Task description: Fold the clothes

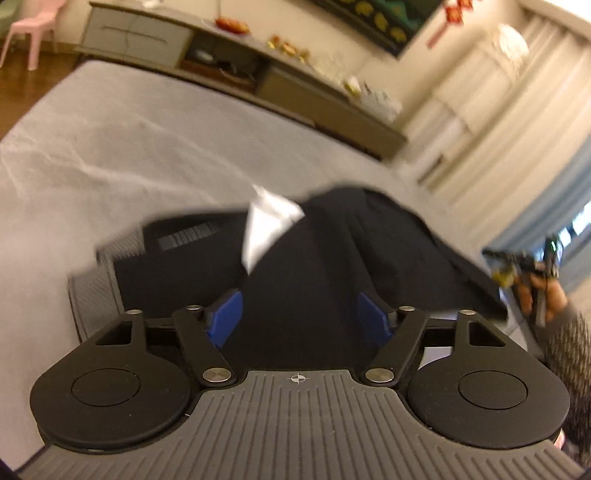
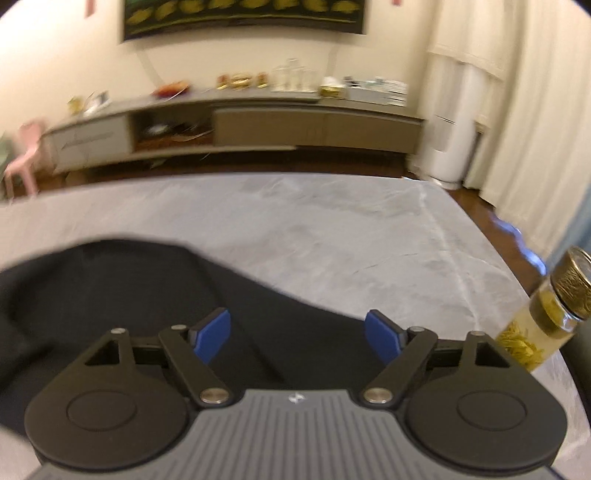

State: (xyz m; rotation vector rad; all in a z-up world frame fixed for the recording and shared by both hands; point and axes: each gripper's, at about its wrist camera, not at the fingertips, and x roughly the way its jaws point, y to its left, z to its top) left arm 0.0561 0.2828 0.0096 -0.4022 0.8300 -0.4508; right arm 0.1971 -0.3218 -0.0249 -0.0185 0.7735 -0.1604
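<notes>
A black garment lies bunched on the grey bed, with a white label sticking up and a grey ribbed hem at its left. My left gripper hovers over the cloth, its blue pads wide apart and pressing on nothing. In the right wrist view the same black garment spreads from the left under my right gripper, whose blue pads also stand open over the fabric. The right gripper and the person's sleeve show at the left view's right edge.
A glass jar with a gold lid and yellow contents stands at the bed's right edge. Beyond the bed's far edge runs a long low cabinet with small items on top. A pink chair stands at far left, curtains at right.
</notes>
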